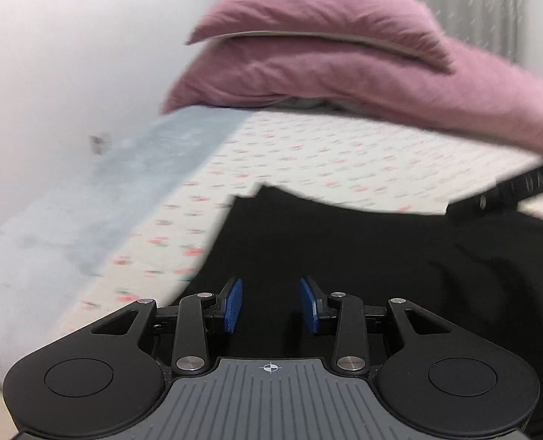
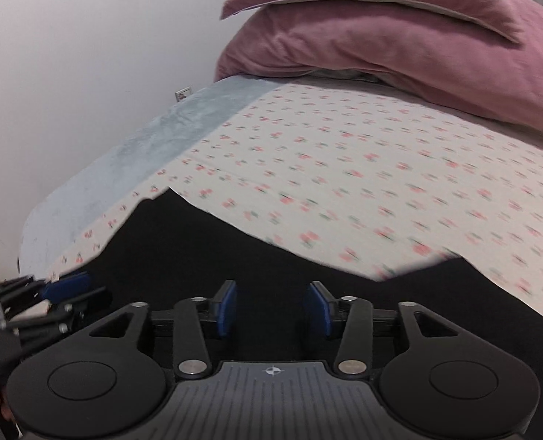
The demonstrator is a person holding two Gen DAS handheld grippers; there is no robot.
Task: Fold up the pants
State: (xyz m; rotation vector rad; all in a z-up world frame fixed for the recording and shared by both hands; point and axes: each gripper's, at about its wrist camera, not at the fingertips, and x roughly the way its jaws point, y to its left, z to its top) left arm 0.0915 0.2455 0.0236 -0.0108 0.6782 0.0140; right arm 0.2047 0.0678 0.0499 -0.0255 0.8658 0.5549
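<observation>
The left gripper [image 1: 270, 304] and right gripper [image 2: 270, 308] sit side by side, jaws parted, gripping nothing.

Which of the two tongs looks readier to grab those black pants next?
Probably the left tongs: open, directly over the black pants. The right tongs are open over them too, so it's close.

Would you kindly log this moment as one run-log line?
task: fold pants | left gripper: open, empty | right gripper: open, empty | black pants: on floral bedsheet | pink pillows: behind
</observation>
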